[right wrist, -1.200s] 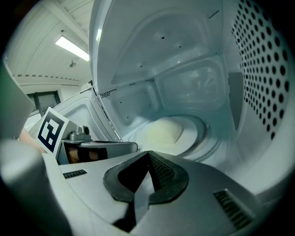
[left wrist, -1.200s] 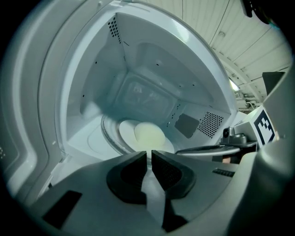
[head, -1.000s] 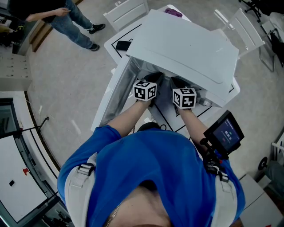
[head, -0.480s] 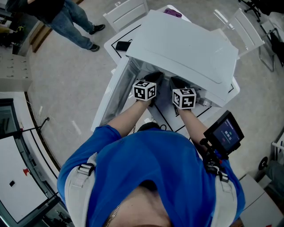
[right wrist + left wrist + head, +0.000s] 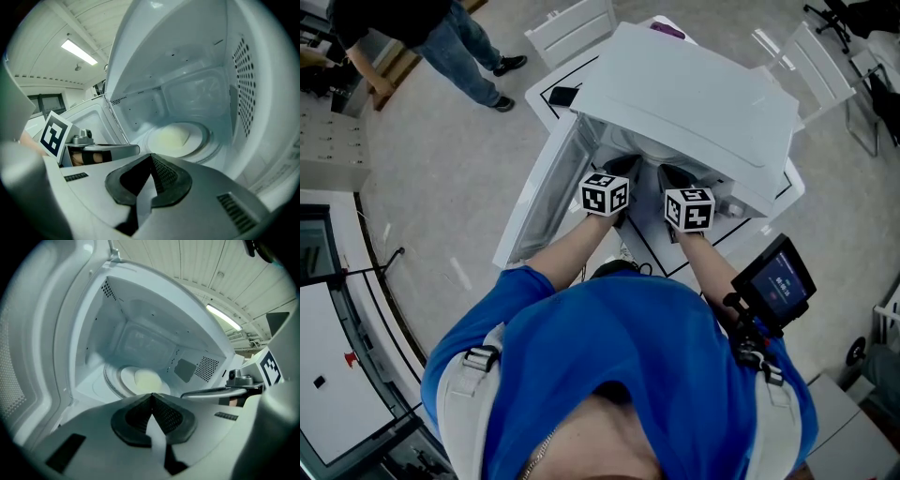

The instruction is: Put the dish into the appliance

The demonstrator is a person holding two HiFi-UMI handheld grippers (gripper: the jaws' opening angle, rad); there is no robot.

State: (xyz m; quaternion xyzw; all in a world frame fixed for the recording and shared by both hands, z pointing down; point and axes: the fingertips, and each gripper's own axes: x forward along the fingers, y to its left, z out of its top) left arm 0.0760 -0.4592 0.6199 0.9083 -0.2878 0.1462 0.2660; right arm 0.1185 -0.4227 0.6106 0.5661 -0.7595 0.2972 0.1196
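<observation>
Grey floor, white table [image 5: 581, 75] marked with black lines, white appliance [image 5: 694, 94] on top with door [image 5: 542, 202] swung wide open at frame left in head view. Dark phone [image 5: 562, 95] on the table beside the appliance, small purple item [image 5: 667, 30] on its far top edge. White chair [image 5: 572, 23] behind the table; second person [image 5: 459, 42] standing at upper left. Small screen [image 5: 778, 279] mounted at wearer's right side.

Dish [image 5: 146, 379] already inside the appliance: pale, yellowish, blurred, lying on the round turntable [image 5: 110, 380] on the cavity floor. Same dish seen from the right gripper view, centred on the ring, apart from both grippers.

Left gripper [image 5: 152, 394] at the cavity mouth, pointing in and slightly down; jaws just been closing, now pressed tip to tip, nothing between them. Right gripper [image 5: 151, 155] just beside it, same pose, jaws likewise together and pinching nothing. Marker cubes [image 5: 606, 194] side by side in head view, near each other but not touching. Perforated vent panel [image 5: 206, 368] on the cavity's right wall.
</observation>
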